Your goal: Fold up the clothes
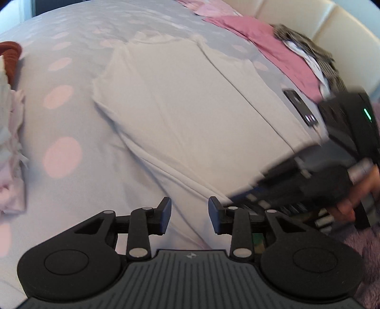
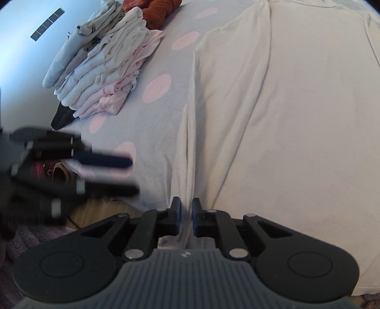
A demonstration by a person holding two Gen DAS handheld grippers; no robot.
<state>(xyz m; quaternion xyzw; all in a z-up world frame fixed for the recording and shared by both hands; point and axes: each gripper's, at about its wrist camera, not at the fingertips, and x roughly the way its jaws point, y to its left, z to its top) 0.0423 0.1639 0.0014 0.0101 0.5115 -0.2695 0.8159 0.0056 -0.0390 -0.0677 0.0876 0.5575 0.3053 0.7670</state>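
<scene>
Across the bed sheet (image 1: 71, 78), pale lilac with pink dots, a white T-shirt (image 1: 180, 111) lies spread flat, its collar at the far end and its hem at the near edge. Seen from the left wrist, one side of the shirt is folded inward, leaving a long straight crease down its right part.

Left gripper (image 1: 189, 218): jaws stand partly apart above the near hem of the shirt. Nothing sits between the pads and they press on no cloth. In the right wrist view this gripper appears blurred at the left, clear of the shirt and over the near edge of the bed.

Right gripper (image 2: 186, 219): jaws are nearly together, with a raised ridge of the shirt's near edge pinched between the pads. From that pinch, a fold line runs up the fabric toward the far end. A person's hand (image 1: 356, 197) grips the tool's handle at the right of the left wrist view.

Surroundings: a stack of folded clothes (image 2: 104, 69), white and pale pink, rests on the sheet to the far left, with a rust-coloured garment (image 2: 161, 9) behind it. To the far right lie a pink garment (image 1: 273, 47) and a dark phone (image 1: 300, 107) just beside the shirt.
</scene>
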